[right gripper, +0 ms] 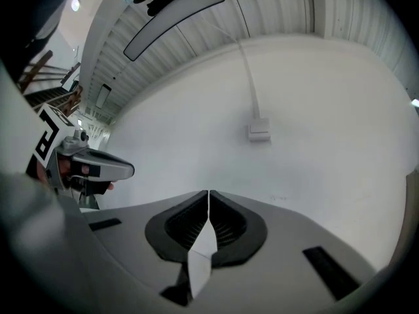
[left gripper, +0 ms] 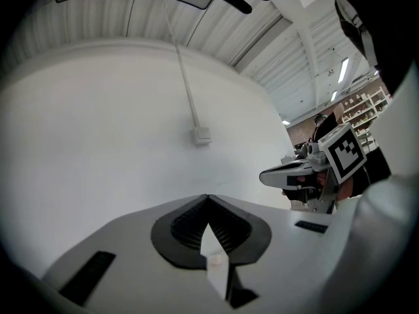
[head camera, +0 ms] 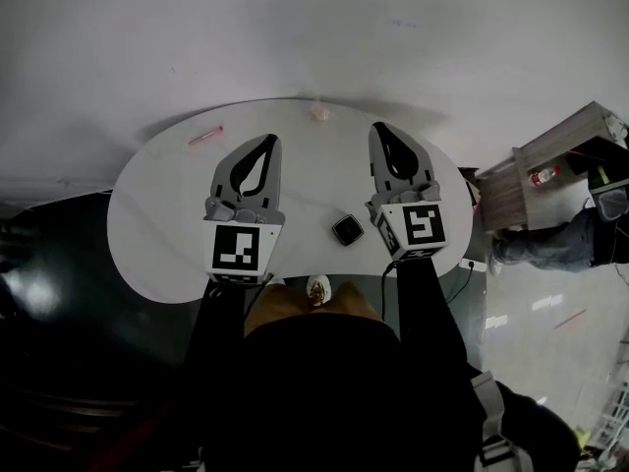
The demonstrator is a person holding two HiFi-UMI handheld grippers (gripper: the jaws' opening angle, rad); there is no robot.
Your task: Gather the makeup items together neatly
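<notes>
Our left tool (left gripper: 208, 197) has its jaws closed tip to tip and grips nothing. Through the slit below the tips we see a pale item (left gripper: 215, 260) lying on the white surface (head camera: 147, 234). Our right tool (right gripper: 208, 193) is closed the same way and is also empty.

In the head view both tools hang over the oval surface, the left one at centre left and the right one at centre right. They are apart from each other and point toward the top of the frame. A black square compact (head camera: 346, 229) lies between them, just beside the right tool's marker cube (head camera: 414, 226).

The pale item sits at the surface's top edge, between the two tips. A pink stick (head camera: 206, 136) lies at the upper left, well apart from it. A small round thing (head camera: 317, 286) rests at the bottom edge; we cannot tell what it is. A wooden shelf (head camera: 555, 160) stands at the right of the frame, off the surface.
</notes>
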